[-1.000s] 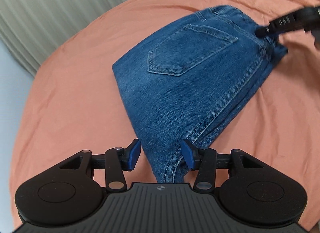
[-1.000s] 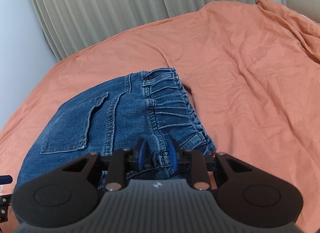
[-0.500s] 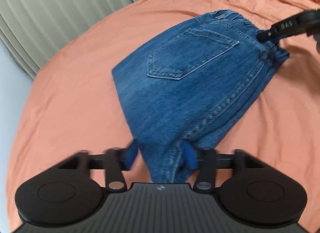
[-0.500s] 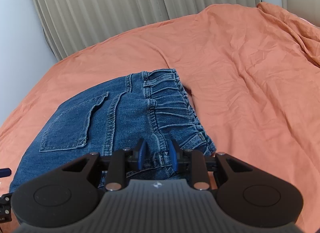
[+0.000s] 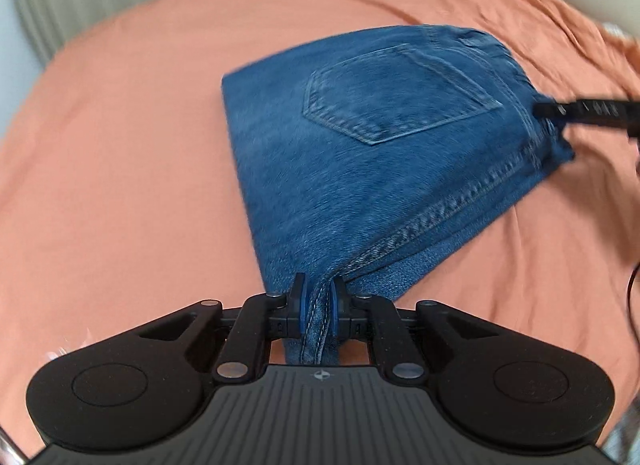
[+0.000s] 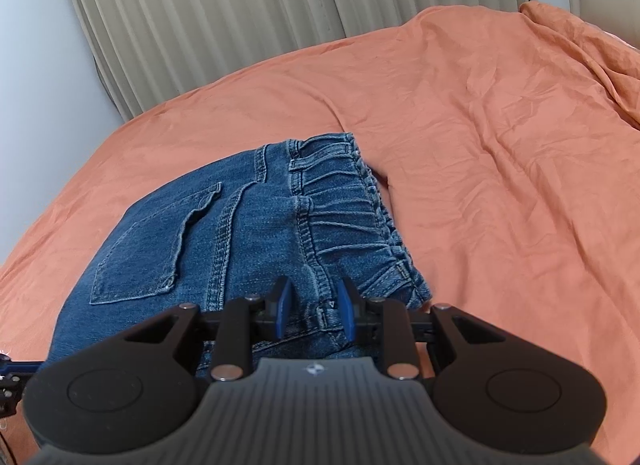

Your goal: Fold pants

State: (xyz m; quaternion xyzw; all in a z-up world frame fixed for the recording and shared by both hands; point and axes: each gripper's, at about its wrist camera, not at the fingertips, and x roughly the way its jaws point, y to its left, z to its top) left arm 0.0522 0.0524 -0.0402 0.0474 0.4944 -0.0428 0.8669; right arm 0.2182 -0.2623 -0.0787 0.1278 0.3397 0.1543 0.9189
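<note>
Folded jeans (image 5: 360,169) lay on orange sheet (image 5: 120,145), left gripper (image 5: 318,305) closing onto seamed corner, right gripper (image 6: 314,305) clamped on waistband.

The left gripper (image 5: 318,307) points steeply down near the bed's close edge, its jaws closing, and its blue pads (image 5: 303,307) already pinch a stitched seam of the jeans (image 5: 360,169) between them. The right gripper (image 6: 314,311) tilts down less steeply at the waistband corner, its jaws narrow with denim between them; they seem to clamp it, though the contact is partly hidden.
</note>
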